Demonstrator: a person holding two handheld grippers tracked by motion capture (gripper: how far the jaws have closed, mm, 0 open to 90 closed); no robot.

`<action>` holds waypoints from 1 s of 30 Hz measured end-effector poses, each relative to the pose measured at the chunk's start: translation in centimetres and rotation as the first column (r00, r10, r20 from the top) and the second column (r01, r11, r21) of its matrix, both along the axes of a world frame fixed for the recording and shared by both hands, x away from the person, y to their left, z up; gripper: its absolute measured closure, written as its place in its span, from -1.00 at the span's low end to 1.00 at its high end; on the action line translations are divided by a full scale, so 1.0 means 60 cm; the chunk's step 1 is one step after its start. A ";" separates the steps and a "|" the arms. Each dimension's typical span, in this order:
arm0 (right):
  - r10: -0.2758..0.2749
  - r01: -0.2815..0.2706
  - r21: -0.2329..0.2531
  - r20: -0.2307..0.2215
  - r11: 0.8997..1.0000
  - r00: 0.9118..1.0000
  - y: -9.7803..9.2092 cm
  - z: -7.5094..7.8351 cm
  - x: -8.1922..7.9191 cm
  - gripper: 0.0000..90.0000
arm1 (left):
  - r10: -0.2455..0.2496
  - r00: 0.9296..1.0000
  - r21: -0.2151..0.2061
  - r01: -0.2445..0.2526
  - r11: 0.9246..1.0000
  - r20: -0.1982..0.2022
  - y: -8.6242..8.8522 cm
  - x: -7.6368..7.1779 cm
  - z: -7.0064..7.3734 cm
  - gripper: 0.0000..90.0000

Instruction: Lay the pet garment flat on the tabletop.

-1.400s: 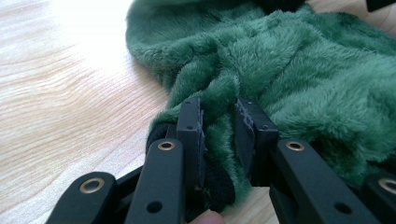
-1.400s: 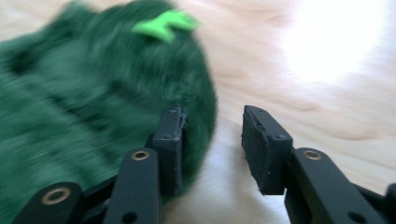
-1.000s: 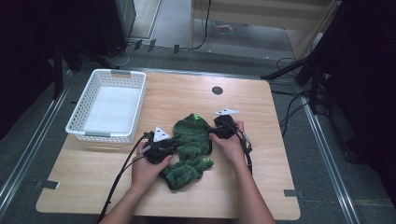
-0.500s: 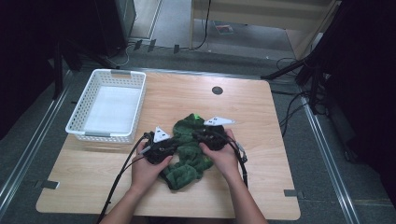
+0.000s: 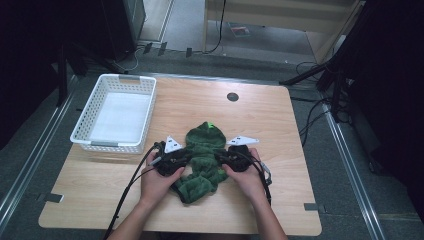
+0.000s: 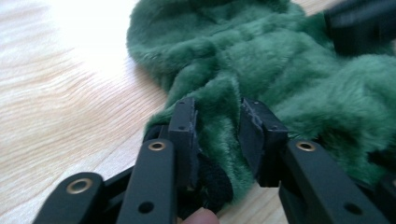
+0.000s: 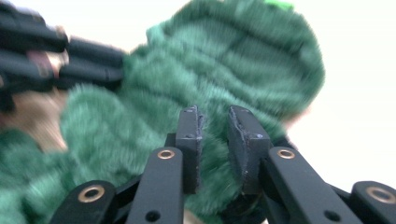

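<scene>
A fuzzy green garment lies crumpled on the wooden table, its rounded hood end pointing away from me. My left gripper is at its left edge, and a fold of the green garment is pinched between the jaws of the left gripper. My right gripper is at the garment's right side; in its own view the right gripper is shut on a tuft of the green garment. The left gripper shows across the fabric.
A white plastic basket stands at the table's far left, with nothing in it. A small round black hole sits near the far edge. Cables trail from the grippers toward me. Dark stands and cables are on the floor at right.
The right gripper has moved left and toward me, from the garment's upper right onto its right side, drawing the fabric in. The left gripper has stayed in place on the garment.
</scene>
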State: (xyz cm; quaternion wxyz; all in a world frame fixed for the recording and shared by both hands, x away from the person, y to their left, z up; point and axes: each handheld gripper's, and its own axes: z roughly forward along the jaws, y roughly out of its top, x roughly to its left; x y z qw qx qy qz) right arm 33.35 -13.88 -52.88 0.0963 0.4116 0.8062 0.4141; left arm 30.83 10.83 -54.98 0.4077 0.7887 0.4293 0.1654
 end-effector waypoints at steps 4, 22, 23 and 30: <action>-0.059 0.057 0.059 0.034 0.997 0.998 -0.005 0.020 0.008 0.65 | 0.001 0.999 -0.009 0.000 1.000 0.033 0.001 -0.005 0.001 0.38; 0.110 -0.108 -0.101 0.009 0.989 0.994 0.038 -0.011 -0.012 0.53 | 0.048 0.999 -0.065 -0.047 0.997 0.012 0.012 -0.001 0.001 0.37; 0.101 -0.100 -0.090 0.008 0.991 0.995 0.031 -0.014 -0.013 0.53 | 0.048 0.999 -0.058 -0.047 0.997 0.011 0.010 -0.001 0.001 0.38; 0.060 -0.058 -0.048 0.043 0.997 0.997 0.016 0.003 -0.023 0.38 | 0.033 0.999 -0.045 -0.032 0.998 0.029 0.008 -0.004 0.001 0.32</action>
